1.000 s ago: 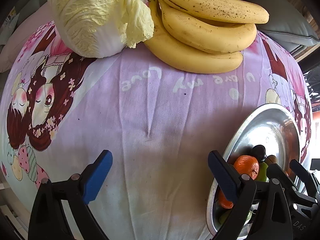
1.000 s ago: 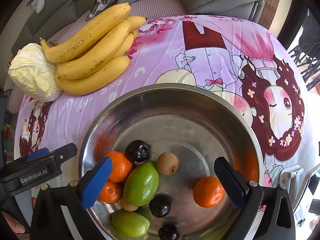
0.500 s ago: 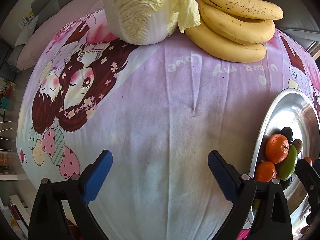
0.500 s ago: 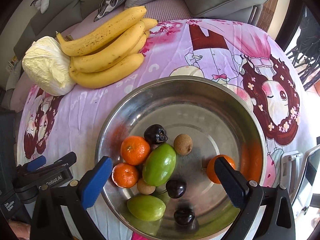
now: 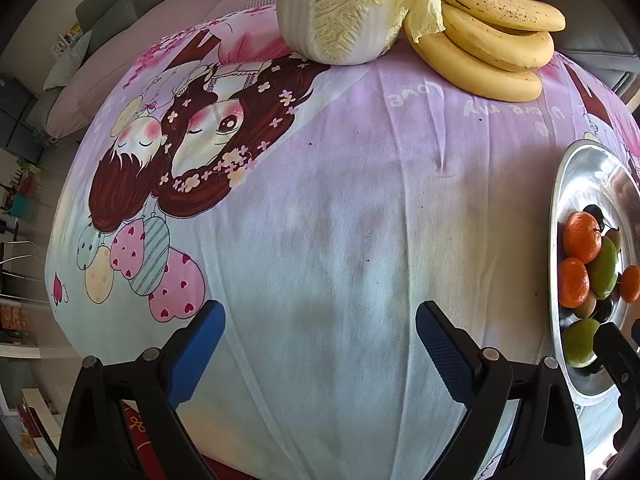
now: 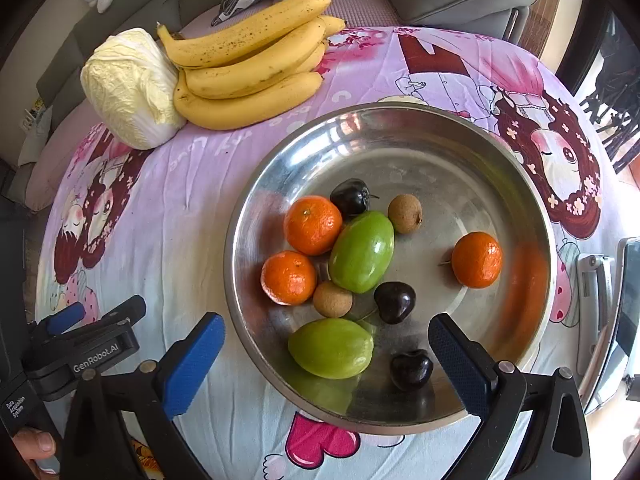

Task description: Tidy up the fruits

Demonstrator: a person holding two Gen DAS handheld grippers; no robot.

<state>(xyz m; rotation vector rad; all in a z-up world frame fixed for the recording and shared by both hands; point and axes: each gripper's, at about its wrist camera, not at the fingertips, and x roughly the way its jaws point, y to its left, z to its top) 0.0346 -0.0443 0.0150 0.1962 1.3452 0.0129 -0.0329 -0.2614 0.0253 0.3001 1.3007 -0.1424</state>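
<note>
- Two grippers, both with jaws released and holding nothing: left gripper (image 5: 320, 332) over bare tablecloth (image 5: 340, 220), right gripper (image 6: 326, 344) over the near rim of the metal bowl (image 6: 400, 120).
- Bowl sits on the bench; inside: three mandarins (image 6: 313, 225), two green fruits (image 6: 362, 251), three dark cherries (image 6: 395, 302), two small brown fruits (image 6: 405, 208).
- One mandarin (image 6: 477, 260) lies apart from the cluster, toward the right wall.
- Bananas (image 6: 248, 76) lie outside the bowl at the far edge, touching a cabbage (image 6: 132, 88).
</note>
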